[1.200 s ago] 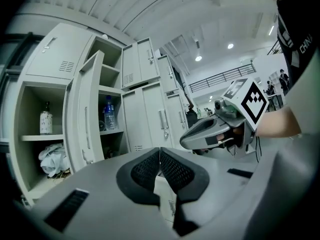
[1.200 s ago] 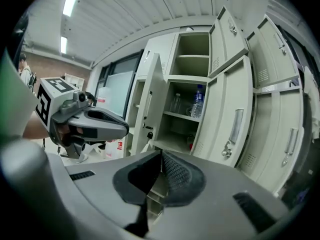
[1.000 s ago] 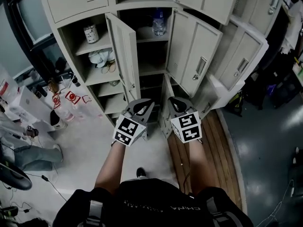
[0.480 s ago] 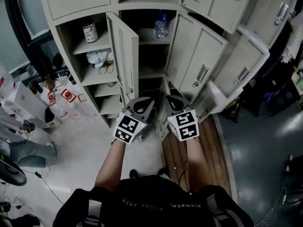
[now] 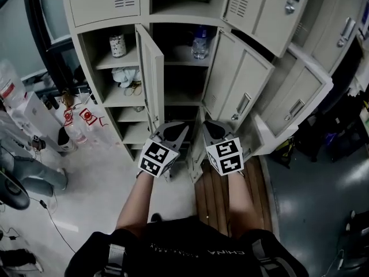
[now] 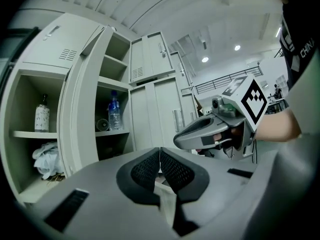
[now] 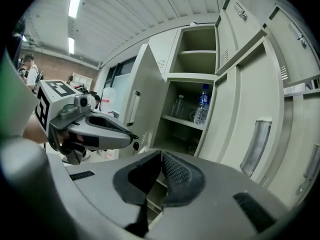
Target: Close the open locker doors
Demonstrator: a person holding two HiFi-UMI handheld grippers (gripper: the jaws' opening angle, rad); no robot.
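The left gripper (image 5: 172,130) and right gripper (image 5: 212,129) are held side by side, each with jaws pressed together on nothing. Nearest ahead, two open locker doors are seen, the left door (image 5: 151,74) edge-on and the right door (image 5: 237,79) angled, with one water bottle (image 5: 200,41) shelved between them. Pale floor (image 5: 104,180) is seen at left.

— What is carried by the locker shelves?
— In the left compartment, a small patterned bottle (image 5: 117,45) is stood upright on the upper shelf (image 5: 106,61), and a crumpled pale cloth (image 5: 123,75) is laid on the shelf below (image 5: 115,98). In the middle compartment, a clear water bottle (image 5: 200,41) is stood on the shelf (image 5: 180,55).
— And the floor?
— The pale floor (image 5: 104,183) is crossed by a thin cable (image 5: 42,203) at the left. Wooden planks (image 5: 214,198) are laid along its right side.
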